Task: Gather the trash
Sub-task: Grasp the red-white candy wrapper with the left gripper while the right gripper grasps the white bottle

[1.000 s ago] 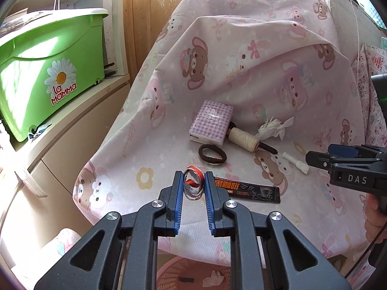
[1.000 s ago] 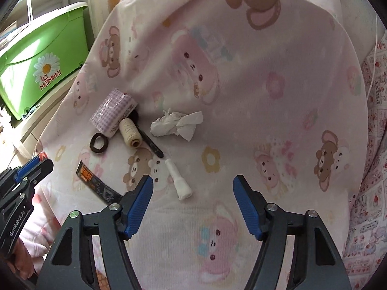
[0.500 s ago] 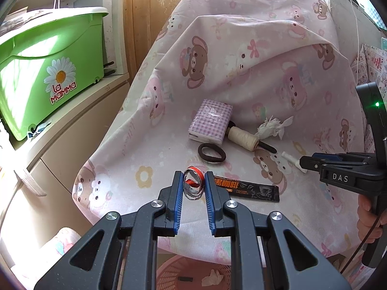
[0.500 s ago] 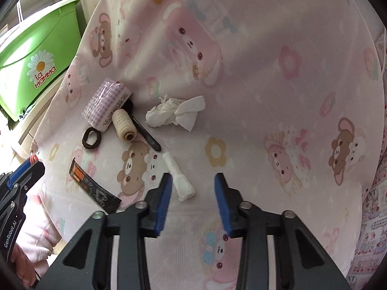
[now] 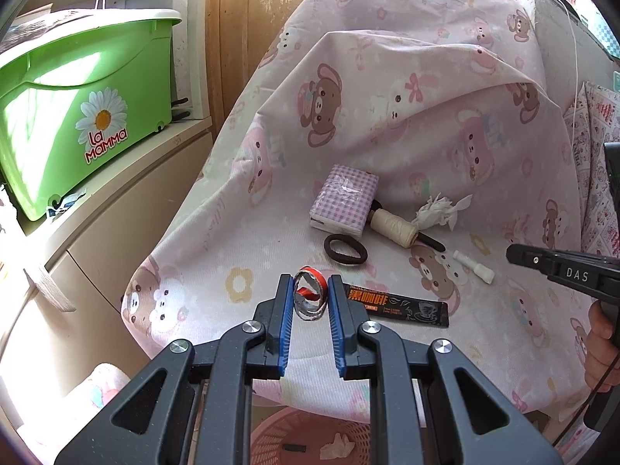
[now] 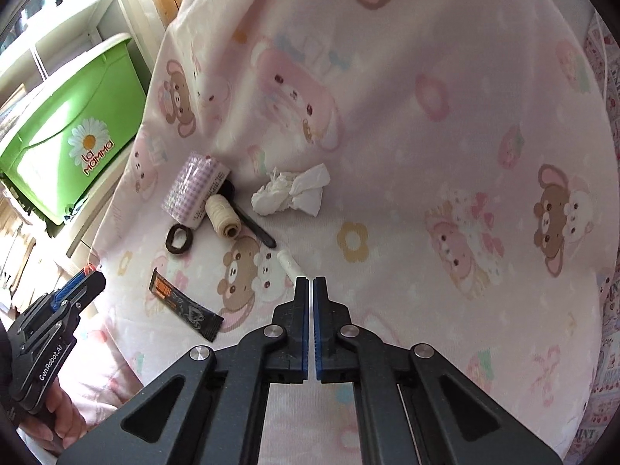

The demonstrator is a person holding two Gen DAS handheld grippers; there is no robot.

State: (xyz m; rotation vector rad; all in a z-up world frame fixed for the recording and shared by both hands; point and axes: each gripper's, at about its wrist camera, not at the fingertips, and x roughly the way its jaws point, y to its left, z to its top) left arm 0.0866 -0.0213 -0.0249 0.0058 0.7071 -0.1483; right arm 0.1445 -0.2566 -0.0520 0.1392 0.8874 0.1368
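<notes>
A pink sheet (image 5: 426, 124) printed with bears and rabbits is seen draped over a rounded seat, filling most of both views. A bright green bin (image 5: 77, 108) with a daisy and the words "La Mamma" is set on a cream cabinet (image 5: 128, 193) at the upper left, with wooden panelling behind. A pink basket (image 5: 310, 438) with a scrap of tissue in it is glimpsed at the bottom edge of the left wrist view.

The litter is spread across the middle of the sheet. A checked lilac tissue packet (image 5: 345, 197) is found nearest the fold, with a spool of cream thread (image 5: 393, 226) touching its lower right side. A crumpled white tissue (image 6: 290, 190) lies just right of the spool. A black coffee sachet (image 5: 395, 306) with orange lettering is laid flat nearer the front edge, and a dark hair tie (image 5: 345, 248) sits between it and the packet.

A coiled strip, red outside and silvery inside (image 5: 310, 296), is pinched between the blue pads of the left claw (image 5: 309, 294) (lower centre of its view). A small white plastic tube (image 6: 290, 265) lies just ahead of the right claw (image 6: 311, 283), whose jaws are pressed together; whether the tube's near end is caught between them cannot be told.
</notes>
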